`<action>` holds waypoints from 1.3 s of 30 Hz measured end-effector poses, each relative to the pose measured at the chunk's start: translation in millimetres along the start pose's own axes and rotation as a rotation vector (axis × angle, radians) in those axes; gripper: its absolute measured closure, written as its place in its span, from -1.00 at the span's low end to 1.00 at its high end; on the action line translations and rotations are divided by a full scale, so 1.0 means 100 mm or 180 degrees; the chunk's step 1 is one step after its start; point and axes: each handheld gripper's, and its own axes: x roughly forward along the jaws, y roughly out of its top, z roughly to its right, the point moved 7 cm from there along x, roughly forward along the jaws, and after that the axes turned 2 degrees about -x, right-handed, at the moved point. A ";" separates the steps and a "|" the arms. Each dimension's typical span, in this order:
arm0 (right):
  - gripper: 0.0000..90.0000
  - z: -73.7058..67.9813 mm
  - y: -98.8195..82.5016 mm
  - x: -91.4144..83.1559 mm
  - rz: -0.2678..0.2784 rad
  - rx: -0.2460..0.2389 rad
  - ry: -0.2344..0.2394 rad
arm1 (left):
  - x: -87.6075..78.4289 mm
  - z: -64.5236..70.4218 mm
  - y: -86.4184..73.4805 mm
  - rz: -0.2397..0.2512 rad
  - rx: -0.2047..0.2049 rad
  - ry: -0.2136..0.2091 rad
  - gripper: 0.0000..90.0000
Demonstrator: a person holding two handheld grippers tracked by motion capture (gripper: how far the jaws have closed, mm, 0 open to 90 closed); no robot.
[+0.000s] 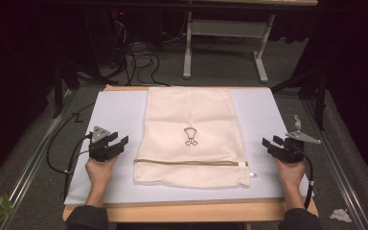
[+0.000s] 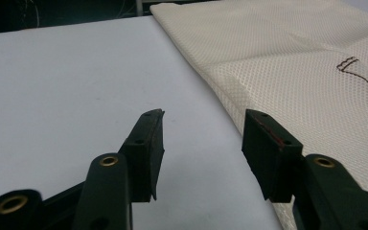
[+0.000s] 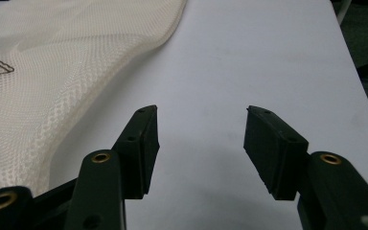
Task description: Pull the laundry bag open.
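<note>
I see a cream mesh laundry bag [image 1: 190, 136] lying flat in the middle of the counter [image 1: 115, 115], on a smooth pale mat that covers a wooden top. The bag is a long rectangle, its long axis running from my edge to the far edge. Its weave is a fine open net, softly creased. A zipper [image 1: 189, 163] crosses it near my end, its white pull [image 1: 242, 165] to my right, and a small dark outline print [image 1: 189, 136] sits upright at its centre.

My left gripper [image 1: 116, 141] rests on the mat just beside the bag's left edge, its black fingers [image 2: 148, 143] spread wide around nothing. My right gripper [image 1: 271, 142] sits near the bag's right side, apart from it, fingers [image 3: 141, 143] equally wide and empty.
</note>
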 end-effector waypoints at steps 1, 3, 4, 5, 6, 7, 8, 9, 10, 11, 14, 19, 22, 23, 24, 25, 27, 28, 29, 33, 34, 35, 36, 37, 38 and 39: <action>0.04 0.00 0.00 0.00 0.0011 0.0013 0.0004 | 0.01 0.01 -0.01 -0.0006 0.0016 0.0006 0.10; 0.03 0.00 -0.01 0.02 -0.0004 0.0002 0.0006 | 0.04 0.02 -0.02 -0.0023 0.0027 0.0005 0.09; 0.03 -0.01 -0.01 0.03 -0.0012 -0.0005 0.0006 | 0.05 0.02 -0.03 -0.0024 0.0020 -0.0003 0.09; 0.04 -0.01 -0.01 0.03 -0.0027 -0.0024 0.0006 | 0.06 0.02 -0.03 -0.0023 0.0021 -0.0003 0.09; 0.04 -0.01 -0.02 0.04 -0.0032 -0.0031 0.0005 | 0.07 0.02 -0.03 -0.0020 0.0011 -0.0011 0.09; 0.04 -0.01 -0.02 0.04 -0.0039 -0.0036 0.0004 | 0.08 0.02 -0.03 -0.0019 0.0003 -0.0004 0.09; 0.04 -0.01 -0.02 0.05 -0.0040 -0.0032 0.0004 | 0.09 0.01 -0.03 -0.0014 -0.0008 0.0001 0.09; 0.04 0.00 -0.02 0.06 -0.0040 -0.0030 -0.0002 | 0.10 0.00 -0.03 -0.0017 -0.0015 0.0003 0.09; 0.04 0.02 -0.02 0.07 -0.0034 -0.0012 -0.0018 | 0.11 -0.01 -0.03 -0.0007 -0.0027 0.0020 0.08; 0.04 0.04 -0.03 0.08 -0.0045 0.0013 -0.0036 | 0.12 -0.02 -0.03 0.0005 -0.0038 0.0037 0.07; 0.04 0.06 -0.05 0.11 -0.0072 0.0025 -0.0048 | 0.15 -0.05 -0.04 -0.0009 -0.0055 0.0063 0.07; 0.04 0.06 -0.09 0.15 -0.0107 0.0028 -0.0048 | 0.20 -0.10 -0.07 -0.0034 -0.0107 0.0108 0.06; 0.04 0.06 -0.10 0.16 -0.0124 0.0001 -0.0057 | 0.24 -0.10 -0.10 -0.0048 -0.0109 0.0119 0.06; 0.04 0.06 -0.10 0.16 -0.0116 -0.0003 -0.0060 | 0.25 -0.10 -0.11 -0.0058 -0.0110 0.0127 0.06; 0.04 0.05 -0.10 0.15 -0.0110 -0.0017 -0.0059 | 0.26 -0.10 -0.12 -0.0057 -0.0119 0.0123 0.06; 0.04 0.05 -0.10 0.16 -0.0106 -0.0015 -0.0056 | 0.27 -0.11 -0.12 -0.0061 -0.0121 0.0125 0.06; 0.04 0.04 -0.10 0.16 -0.0114 -0.0026 -0.0066 | 0.29 -0.10 -0.14 -0.0073 -0.0123 0.0135 0.06; 0.04 0.04 -0.10 0.16 -0.0119 -0.0022 -0.0069 | 0.30 -0.10 -0.14 -0.0075 -0.0125 0.0133 0.06; 0.04 0.04 -0.10 0.16 -0.0121 -0.0017 -0.0070 | 0.31 -0.10 -0.15 -0.0082 -0.0117 0.0145 0.06; 0.00 0.05 -0.11 0.16 -0.0089 0.0009 -0.0079 | 0.32 -0.12 -0.16 -0.0090 -0.0131 0.0154 0.05; -0.02 0.06 -0.11 0.16 -0.0066 0.0012 -0.0082 | 0.32 -0.12 -0.17 -0.0108 -0.0144 0.0148 0.05; -0.04 0.07 -0.11 0.15 -0.0050 0.0059 -0.0096 | 0.33 -0.12 -0.17 -0.0112 -0.0160 0.0152 0.03; -0.06 0.08 -0.11 0.15 -0.0041 0.0057 -0.0094 | 0.33 -0.13 -0.17 -0.0113 -0.0165 0.0165 0.03; -0.08 0.08 -0.11 0.14 -0.0046 0.0100 -0.0097 | 0.33 -0.13 -0.17 -0.0112 -0.0162 0.0170 0.03; -0.09 0.09 -0.11 0.15 -0.0045 0.0117 -0.0106 | 0.33 -0.13 -0.17 -0.0116 -0.0157 0.0170 0.02; -0.11 0.09 -0.12 0.15 -0.0050 0.0125 -0.0113 | 0.33 -0.12 -0.18 -0.0116 -0.0157 0.0174 0.01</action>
